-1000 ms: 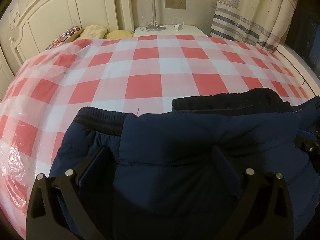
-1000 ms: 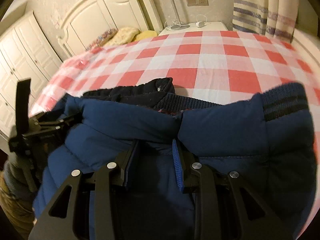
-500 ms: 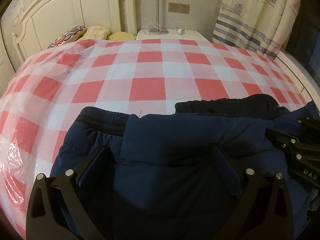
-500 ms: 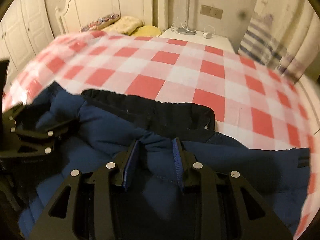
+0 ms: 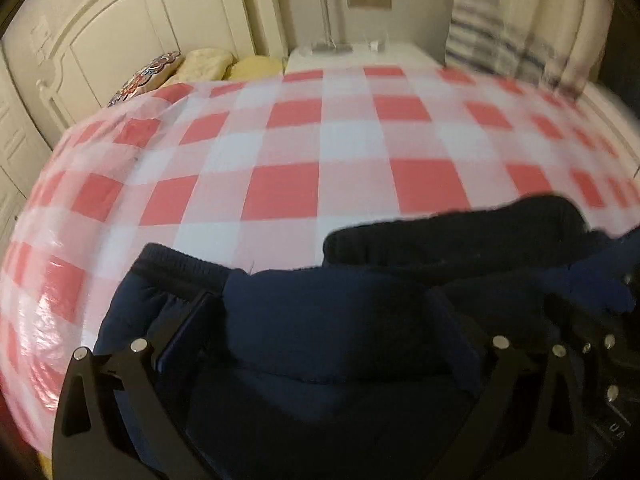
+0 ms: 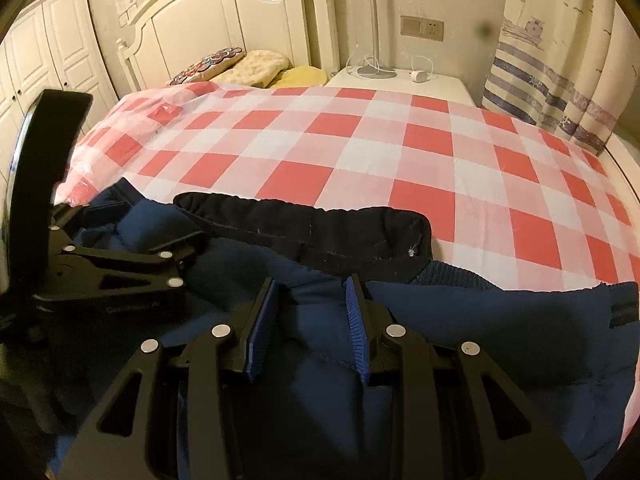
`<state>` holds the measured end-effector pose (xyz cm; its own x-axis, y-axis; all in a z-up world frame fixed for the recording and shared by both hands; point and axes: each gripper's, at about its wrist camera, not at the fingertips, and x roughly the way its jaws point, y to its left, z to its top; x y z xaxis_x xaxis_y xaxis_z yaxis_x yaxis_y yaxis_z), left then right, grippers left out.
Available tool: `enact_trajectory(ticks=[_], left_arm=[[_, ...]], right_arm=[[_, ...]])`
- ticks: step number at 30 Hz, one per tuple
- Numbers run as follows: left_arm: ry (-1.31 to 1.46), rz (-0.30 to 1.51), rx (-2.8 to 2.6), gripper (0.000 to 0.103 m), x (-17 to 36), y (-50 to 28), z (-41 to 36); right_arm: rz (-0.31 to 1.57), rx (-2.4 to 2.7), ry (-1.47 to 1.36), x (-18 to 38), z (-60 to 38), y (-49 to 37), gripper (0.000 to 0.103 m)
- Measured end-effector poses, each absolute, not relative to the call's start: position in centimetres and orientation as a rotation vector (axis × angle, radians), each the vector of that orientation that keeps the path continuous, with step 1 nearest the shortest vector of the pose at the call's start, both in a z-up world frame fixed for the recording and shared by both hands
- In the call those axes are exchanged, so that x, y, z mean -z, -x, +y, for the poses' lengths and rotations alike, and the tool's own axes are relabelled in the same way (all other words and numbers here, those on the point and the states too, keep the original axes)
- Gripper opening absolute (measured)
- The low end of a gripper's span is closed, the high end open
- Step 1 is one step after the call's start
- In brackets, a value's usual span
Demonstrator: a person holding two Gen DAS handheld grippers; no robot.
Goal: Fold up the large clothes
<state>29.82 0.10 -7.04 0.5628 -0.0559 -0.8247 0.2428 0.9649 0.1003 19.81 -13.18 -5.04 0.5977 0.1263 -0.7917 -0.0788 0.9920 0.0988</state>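
A navy padded jacket (image 5: 340,320) with a black collar (image 5: 460,236) lies bunched at the near edge of the red-and-white checked bed cover (image 5: 320,152). My left gripper (image 5: 320,312) is open wide, its fingers on either side of a thick fold of jacket. In the right wrist view the jacket (image 6: 500,320) and its black collar (image 6: 320,232) fill the foreground. My right gripper (image 6: 312,300) is closed on a ridge of jacket fabric between its blue pads (image 6: 356,316). The left gripper (image 6: 120,268) shows at the left of that view.
A white headboard (image 6: 224,32) and pillows (image 6: 256,68) stand at the far end of the bed. A white nightstand (image 6: 400,80) with a lamp base and charger is beside it. A striped curtain (image 6: 560,80) hangs at the right. White wardrobe doors (image 6: 52,48) are at the left.
The right gripper has swung with the jacket, so the collar now lies flatter and wider in front of it. The left gripper has stayed open over the fold, moving slightly; its view is blurred.
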Motion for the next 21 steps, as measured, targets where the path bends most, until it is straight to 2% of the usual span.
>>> enact_trajectory(ticks=[5,11,14,16,21], left_arm=[[-0.203,0.933,0.187,0.101,7.4,-29.5,0.6],[-0.193,0.92,0.192,0.101,7.6,-29.4,0.7],[-0.19,0.921,0.194,0.101,7.6,-29.4,0.8],[-0.18,0.921,0.198,0.101,7.5,-29.5,0.9],[-0.186,0.932,0.199,0.101,7.3,-29.5,0.8]], right_arm=[[0.922,-0.12,-0.073,4.0,-13.4,-19.1,0.025],[0.808,0.045,-0.041,0.5,-18.4,-15.3,0.027],[0.875,0.157,-0.072,3.2,-22.6,-15.3,0.029],[0.912,0.081,-0.21,5.4,-24.7,-15.8,0.029],[0.929,0.065,-0.231,5.8,-25.3,-16.3,0.03]])
